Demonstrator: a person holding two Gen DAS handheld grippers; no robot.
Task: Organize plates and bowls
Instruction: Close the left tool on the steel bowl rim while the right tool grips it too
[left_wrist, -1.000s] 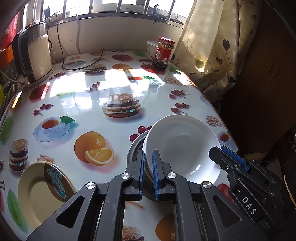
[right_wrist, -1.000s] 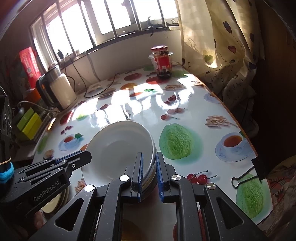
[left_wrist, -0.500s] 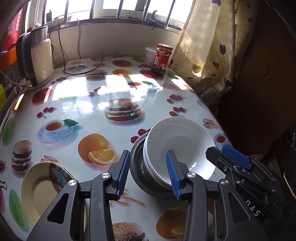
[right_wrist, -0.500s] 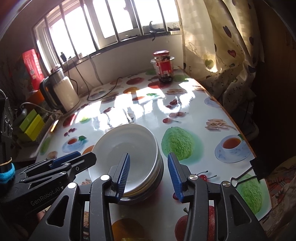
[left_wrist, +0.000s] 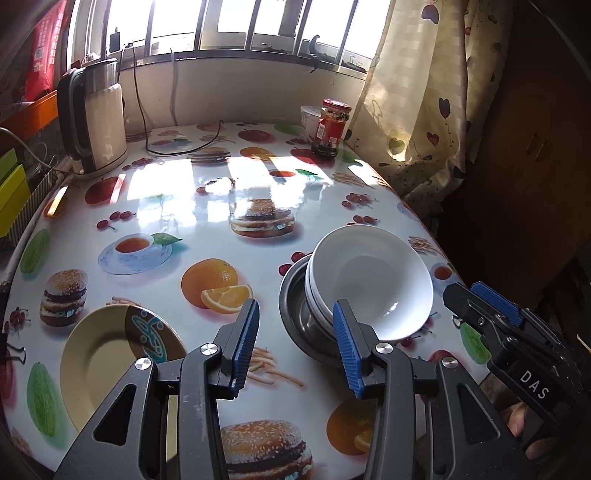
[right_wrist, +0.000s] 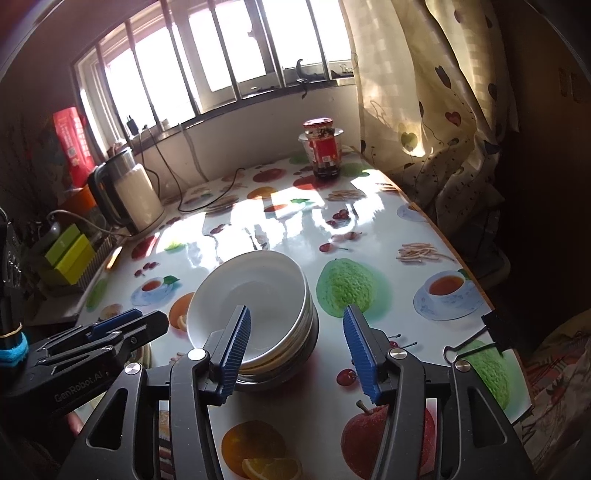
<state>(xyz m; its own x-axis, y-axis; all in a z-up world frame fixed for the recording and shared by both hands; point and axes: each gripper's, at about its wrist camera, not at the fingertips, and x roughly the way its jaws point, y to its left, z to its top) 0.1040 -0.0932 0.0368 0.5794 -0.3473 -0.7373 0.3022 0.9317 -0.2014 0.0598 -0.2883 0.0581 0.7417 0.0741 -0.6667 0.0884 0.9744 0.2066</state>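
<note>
- The yellow plate (left_wrist: 99, 354) is partly covered by the left gripper (left_wrist: 295, 343) body at its near edge; in the right wrist view only a sliver shows behind the gripper.
- The metal bowl (left_wrist: 295, 295) shows only its left rim; the white bowls (left_wrist: 369, 280) nested in it hide the rest, and their count is unclear.
- The white cup (left_wrist: 308, 118) stands half hidden behind the jar (left_wrist: 332, 127).
- The jar's label is too small to read.
- The bench (left_wrist: 184, 206) is cut off at the bottom edge.
</note>
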